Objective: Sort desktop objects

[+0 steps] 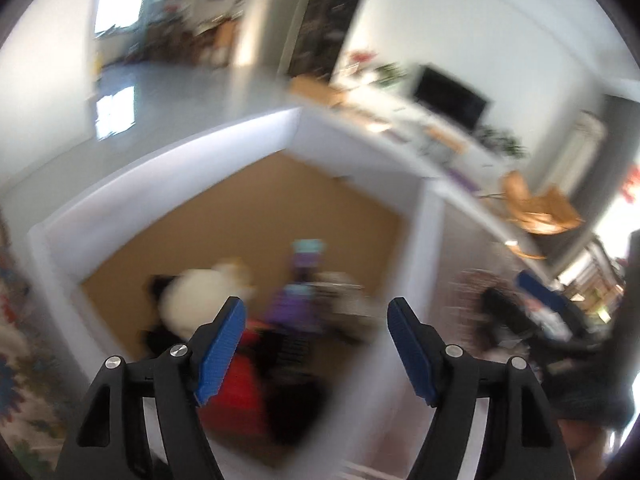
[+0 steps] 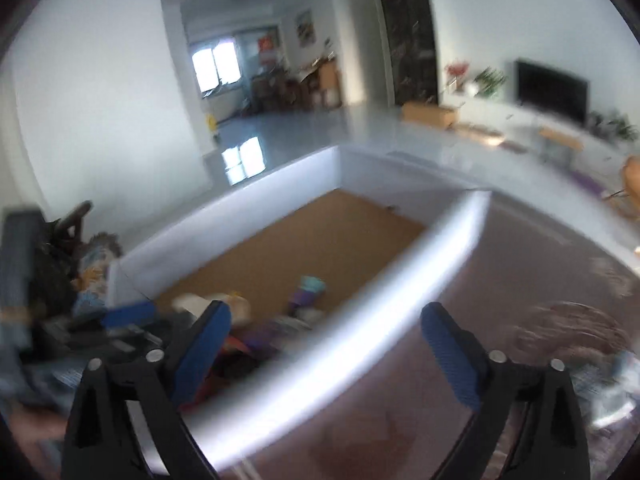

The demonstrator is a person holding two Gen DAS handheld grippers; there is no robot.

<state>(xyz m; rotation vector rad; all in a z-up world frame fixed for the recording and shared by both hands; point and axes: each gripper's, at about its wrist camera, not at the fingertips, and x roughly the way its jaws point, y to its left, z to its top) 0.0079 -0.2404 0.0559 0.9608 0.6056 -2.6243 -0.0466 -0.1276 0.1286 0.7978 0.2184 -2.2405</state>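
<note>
Left wrist view, blurred by motion: the left claw (image 1: 316, 312) stands wide with nothing between its ribbed blue pads (image 1: 222, 350), aimed down into a white-walled bin (image 1: 120, 196) with a tan, cork-like floor. A heap of sorted objects lies at the claw's 12 o'clock: a soft white plush toy (image 1: 196, 300) at 11 o'clock, a glossy red item (image 1: 240, 384) directly below, a purple and teal piece (image 1: 298, 280) at 12, its long axis running away from the claw. At 3 o'clock sits the right claw (image 1: 540, 292), over a reddish-brown counter (image 1: 460, 240). Right wrist view: the right claw (image 2: 326, 328) also gapes empty, straddling the bin's white wall. The heap lies at its 11 o'clock, so the left claw appears nearer.
</note>
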